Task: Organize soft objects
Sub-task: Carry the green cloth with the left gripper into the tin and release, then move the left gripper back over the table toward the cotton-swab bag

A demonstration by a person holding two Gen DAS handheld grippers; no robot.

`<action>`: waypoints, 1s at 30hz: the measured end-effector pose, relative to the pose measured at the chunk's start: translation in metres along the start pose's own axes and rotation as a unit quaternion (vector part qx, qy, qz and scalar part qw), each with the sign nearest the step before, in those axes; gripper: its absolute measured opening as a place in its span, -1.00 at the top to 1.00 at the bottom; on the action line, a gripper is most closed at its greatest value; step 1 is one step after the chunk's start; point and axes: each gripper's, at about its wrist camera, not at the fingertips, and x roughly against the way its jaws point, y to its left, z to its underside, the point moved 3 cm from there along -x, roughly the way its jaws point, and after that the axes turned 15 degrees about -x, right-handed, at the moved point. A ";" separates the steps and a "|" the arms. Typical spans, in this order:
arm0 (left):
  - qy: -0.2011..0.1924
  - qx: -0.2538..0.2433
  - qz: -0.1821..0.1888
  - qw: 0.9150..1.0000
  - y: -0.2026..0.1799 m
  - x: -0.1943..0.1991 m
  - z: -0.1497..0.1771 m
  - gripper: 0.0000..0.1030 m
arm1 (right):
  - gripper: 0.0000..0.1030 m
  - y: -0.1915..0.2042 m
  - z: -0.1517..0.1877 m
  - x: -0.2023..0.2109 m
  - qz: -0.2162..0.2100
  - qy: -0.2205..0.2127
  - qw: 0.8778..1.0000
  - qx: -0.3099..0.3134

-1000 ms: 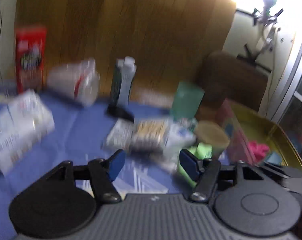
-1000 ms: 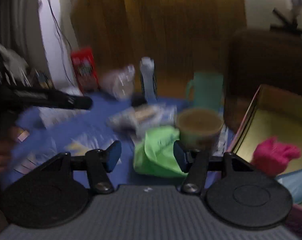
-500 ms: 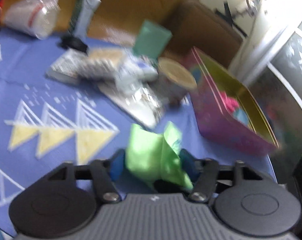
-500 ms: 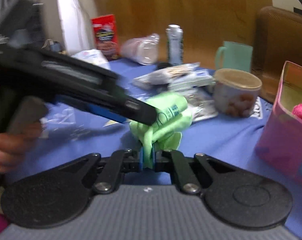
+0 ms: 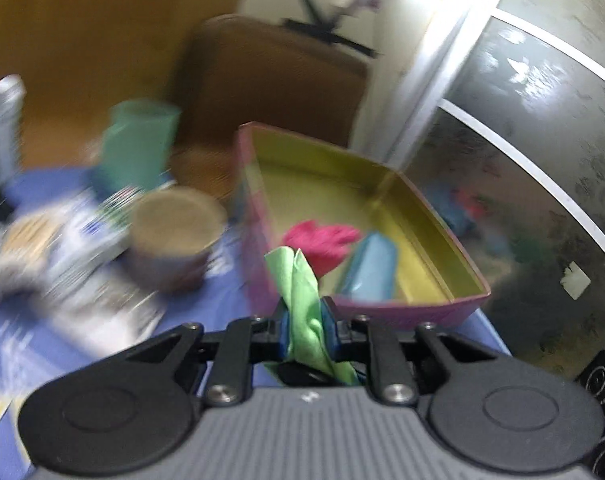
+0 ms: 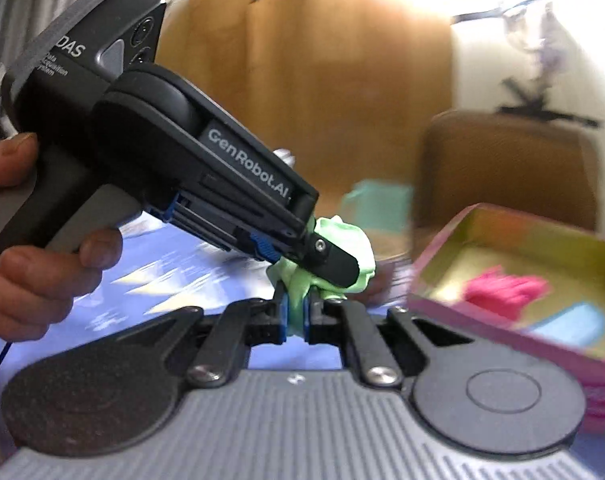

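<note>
Two soft things, pink and blue, lie in the box. Both tongs, left and right, squeeze the green cloth beside the box; it goes in next.

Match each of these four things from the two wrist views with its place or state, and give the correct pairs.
Things:
1. crumpled light-green soft cloth
2. bright pink soft cloth
3. light-blue soft roll
4. round tan-lidded tub

Places or states:
A. standing on the blue tablecloth, outside the box
B. pinched in both claws
C. lying in the box, left one of the two
D. lying in the box, right one of the two

Pairs: 1-B, 2-C, 3-D, 4-A
</note>
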 end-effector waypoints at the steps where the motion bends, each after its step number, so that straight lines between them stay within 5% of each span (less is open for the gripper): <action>1: 0.000 -0.008 0.006 1.000 -0.007 -0.012 -0.010 0.69 | 0.81 -0.009 -0.004 0.002 0.013 -0.009 1.000 -0.006; 13: 0.020 -0.069 0.041 0.997 -0.077 -0.126 -0.054 0.65 | 0.81 -0.113 -0.023 0.010 0.156 -0.045 0.985 -0.056; 16: 0.026 -0.068 0.037 0.997 -0.083 -0.140 -0.056 0.51 | 0.81 -0.128 -0.019 0.010 0.182 -0.040 0.981 -0.056; 19: 0.018 -0.071 0.017 0.997 -0.085 -0.141 -0.055 0.08 | 0.80 -0.142 -0.019 0.009 0.207 -0.043 0.975 -0.063; 22: 0.009 -0.078 0.007 0.997 -0.084 -0.132 -0.053 -0.01 | 0.46 -0.155 -0.015 0.015 0.237 -0.052 0.967 -0.079; 24: 0.006 -0.079 -0.005 0.997 -0.081 -0.125 -0.052 -0.01 | -0.03 -0.166 -0.015 0.015 0.281 -0.059 0.954 -0.082; 26: -0.003 -0.072 -0.009 0.997 -0.071 -0.113 -0.046 -0.02 | -0.28 -0.177 -0.014 0.020 0.305 -0.072 0.944 -0.100; 30: -0.021 -0.058 -0.027 0.998 -0.046 -0.077 -0.029 -0.02 | -0.42 -0.189 -0.017 0.033 0.308 -0.103 0.935 -0.142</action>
